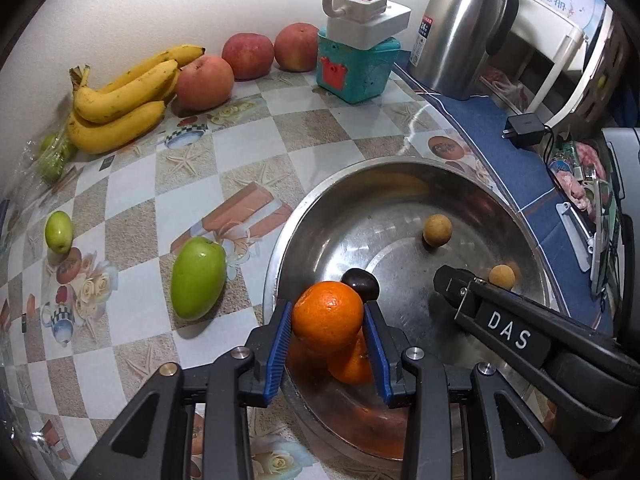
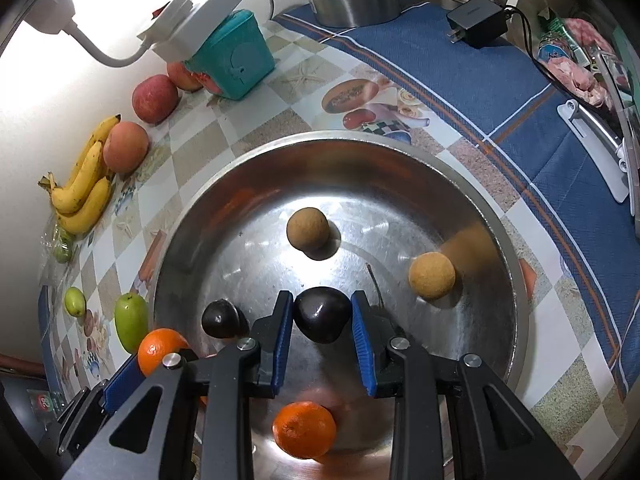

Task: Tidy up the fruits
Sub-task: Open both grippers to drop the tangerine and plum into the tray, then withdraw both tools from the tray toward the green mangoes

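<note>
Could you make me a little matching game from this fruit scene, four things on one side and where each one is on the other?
Things:
1. held orange
2. held dark plum
3. bananas
4. large green fruit

Places:
A. lying on the patterned tablecloth, just outside the metal bowl
B. between the right gripper pads
C. by the wall, next to a reddish apple
D. between the left gripper pads

Pairs: 1-D, 2-B, 3-C, 4-A
</note>
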{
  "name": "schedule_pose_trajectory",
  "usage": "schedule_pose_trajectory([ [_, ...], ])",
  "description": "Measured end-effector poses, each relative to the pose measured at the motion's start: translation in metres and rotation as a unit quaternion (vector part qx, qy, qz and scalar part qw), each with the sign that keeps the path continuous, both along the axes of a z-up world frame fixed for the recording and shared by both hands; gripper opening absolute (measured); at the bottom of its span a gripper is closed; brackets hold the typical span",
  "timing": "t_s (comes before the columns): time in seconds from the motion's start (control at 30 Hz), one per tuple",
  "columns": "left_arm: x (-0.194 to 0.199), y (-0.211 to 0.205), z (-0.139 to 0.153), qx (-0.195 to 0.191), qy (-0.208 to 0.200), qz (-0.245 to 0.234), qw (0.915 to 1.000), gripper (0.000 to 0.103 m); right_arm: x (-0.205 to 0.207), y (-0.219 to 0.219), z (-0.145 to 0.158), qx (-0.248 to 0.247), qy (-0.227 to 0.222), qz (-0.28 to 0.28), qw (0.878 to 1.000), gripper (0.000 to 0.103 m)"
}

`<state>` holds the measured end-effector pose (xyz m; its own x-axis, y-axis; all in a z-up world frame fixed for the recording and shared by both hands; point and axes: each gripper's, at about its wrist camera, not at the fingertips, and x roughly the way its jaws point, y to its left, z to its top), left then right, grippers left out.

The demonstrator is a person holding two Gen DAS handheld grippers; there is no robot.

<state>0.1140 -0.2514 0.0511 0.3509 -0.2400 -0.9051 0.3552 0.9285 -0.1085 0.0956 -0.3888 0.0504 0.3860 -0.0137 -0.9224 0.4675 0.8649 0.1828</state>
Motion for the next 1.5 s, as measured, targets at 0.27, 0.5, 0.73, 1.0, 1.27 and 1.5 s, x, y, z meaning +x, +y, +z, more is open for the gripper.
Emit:
schedule_pose_trajectory([
  [0.27, 0.002, 0.003, -0.001, -0.005, 0.005, 0.004, 1.0000, 0.047, 0.003, 0.005, 0.003, -0.012, 0.008, 0.006, 1.000, 0.039],
  [0.5, 0.001, 0.005, 0.007, -0.009, -0.001, 0.003, 1.0000, 0.049, 0.000, 0.007, 0.018, -0.021, -0.010, 0.009, 1.000, 0.040],
  [0.73, 0.006, 0.023, 0.018, -0.014, -0.007, 0.031, 0.9994, 0.056, -0.003, 0.008, 0.032, -0.026, -0.028, 0.007, 0.999, 0.040],
  [1.0, 0.019, 0.080, 0.024, -0.021, -0.005, 0.127, 0.9917, 0.057, -0.005, 0.015, 0.030, -0.024, -0.016, 0.019, 0.999, 0.040],
  [1.27, 0.024, 0.133, 0.031, -0.020, -0.012, 0.204, 0.9787, 0.057, -0.005, 0.036, 0.037, -0.029, -0.021, 0.050, 0.998, 0.040],
  [1.5, 0.024, 0.140, 0.033, -0.017, -0.013, 0.215, 0.9765, 0.062, -0.005, 0.051, 0.040, -0.038, -0.023, 0.071, 0.996, 0.040],
])
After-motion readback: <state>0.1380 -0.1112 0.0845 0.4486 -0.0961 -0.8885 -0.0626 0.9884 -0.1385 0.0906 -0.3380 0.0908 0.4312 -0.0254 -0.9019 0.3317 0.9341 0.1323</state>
